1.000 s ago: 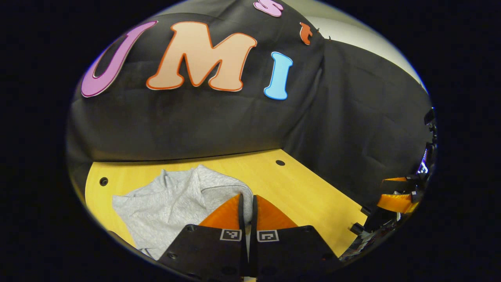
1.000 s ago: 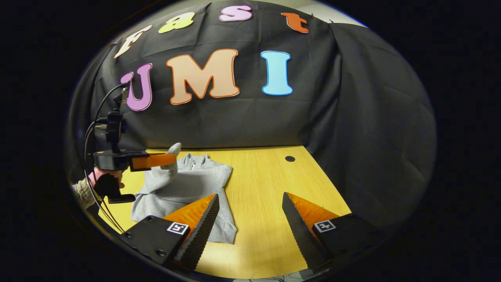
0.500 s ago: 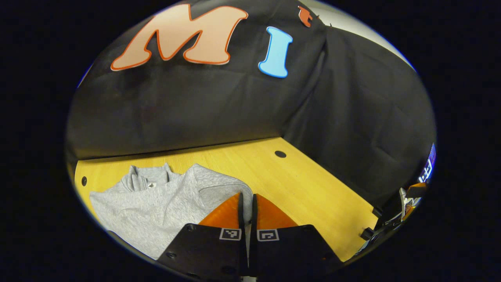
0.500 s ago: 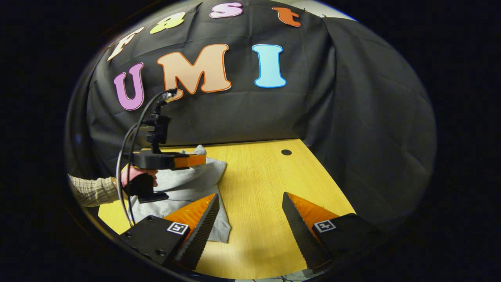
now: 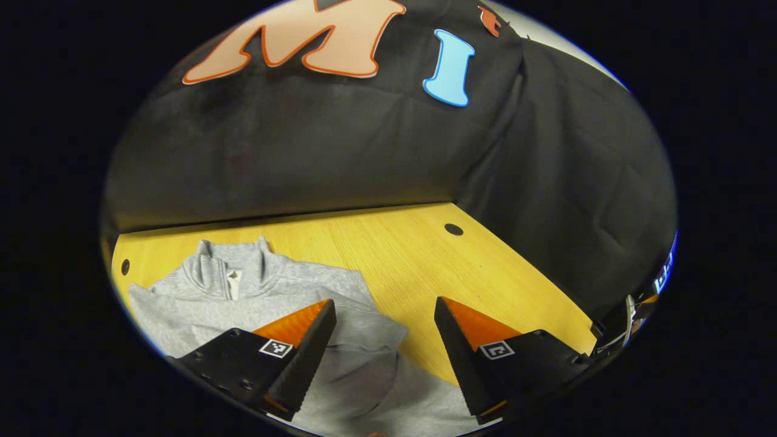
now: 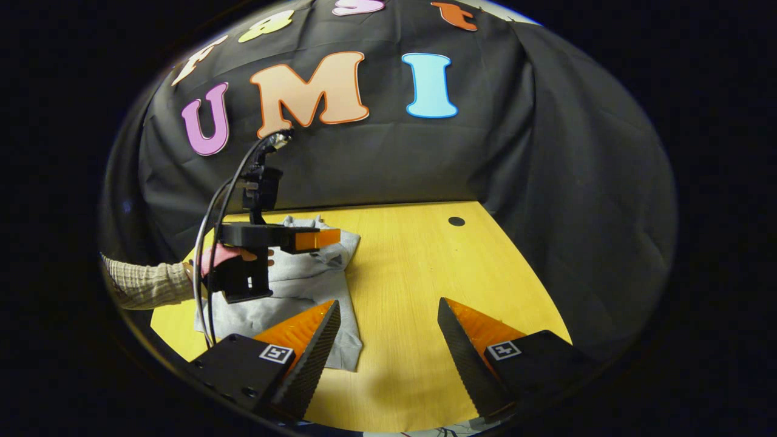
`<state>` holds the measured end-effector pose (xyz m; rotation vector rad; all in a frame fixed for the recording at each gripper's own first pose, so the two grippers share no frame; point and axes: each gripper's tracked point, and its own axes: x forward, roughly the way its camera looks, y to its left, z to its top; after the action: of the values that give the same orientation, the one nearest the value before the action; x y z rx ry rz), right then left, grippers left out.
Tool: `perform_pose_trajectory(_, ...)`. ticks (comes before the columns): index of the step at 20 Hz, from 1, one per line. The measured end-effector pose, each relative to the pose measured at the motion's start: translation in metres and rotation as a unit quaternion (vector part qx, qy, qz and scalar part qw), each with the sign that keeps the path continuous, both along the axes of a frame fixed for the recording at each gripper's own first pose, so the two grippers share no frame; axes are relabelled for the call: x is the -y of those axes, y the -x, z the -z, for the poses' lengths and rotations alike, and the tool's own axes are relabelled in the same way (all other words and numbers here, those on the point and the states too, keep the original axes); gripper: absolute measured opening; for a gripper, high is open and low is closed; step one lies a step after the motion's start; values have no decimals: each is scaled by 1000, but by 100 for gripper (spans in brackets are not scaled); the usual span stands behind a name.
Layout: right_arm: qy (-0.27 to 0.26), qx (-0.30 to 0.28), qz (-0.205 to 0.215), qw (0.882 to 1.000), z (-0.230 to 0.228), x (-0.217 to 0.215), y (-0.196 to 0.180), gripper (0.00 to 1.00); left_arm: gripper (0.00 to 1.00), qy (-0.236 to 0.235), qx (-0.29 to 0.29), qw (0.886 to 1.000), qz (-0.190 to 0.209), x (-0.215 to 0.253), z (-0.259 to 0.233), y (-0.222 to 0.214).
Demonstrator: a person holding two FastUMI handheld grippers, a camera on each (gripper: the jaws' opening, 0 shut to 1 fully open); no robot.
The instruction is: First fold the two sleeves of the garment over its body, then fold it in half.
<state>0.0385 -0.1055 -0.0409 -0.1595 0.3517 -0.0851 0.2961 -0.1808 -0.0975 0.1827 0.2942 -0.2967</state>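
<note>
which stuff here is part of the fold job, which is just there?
Job:
- grey garment
- left gripper, open above it
- right gripper, open over the table

Just there:
- wooden table
- round hole in the table
- cables

A recording booth — black cloth walls (image 6: 546, 182) (draped, creased) close around a bare wooden table (image 6: 413, 273).

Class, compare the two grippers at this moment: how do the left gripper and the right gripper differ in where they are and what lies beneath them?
The left gripper hangs over the grey garment, its fingers framing folded cloth; the right gripper frames mostly bare wooden table, with the garment's edge behind one finger. The left gripper sits farther back on the table; the right gripper sits nearer the front edge. Both stand open, holding nothing.
</note>
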Motion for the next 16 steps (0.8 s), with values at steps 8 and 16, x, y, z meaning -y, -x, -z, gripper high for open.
perform_pose_trajectory(8,8,-30,-53,998,37,-35,-17,98,95,-22,58,998,-26,-88,-57,95)
perform_pose_trajectory(16,25,-78,-102,991,97,-67,-17,99,94,-26,51,991,-118,-176,-26,213)
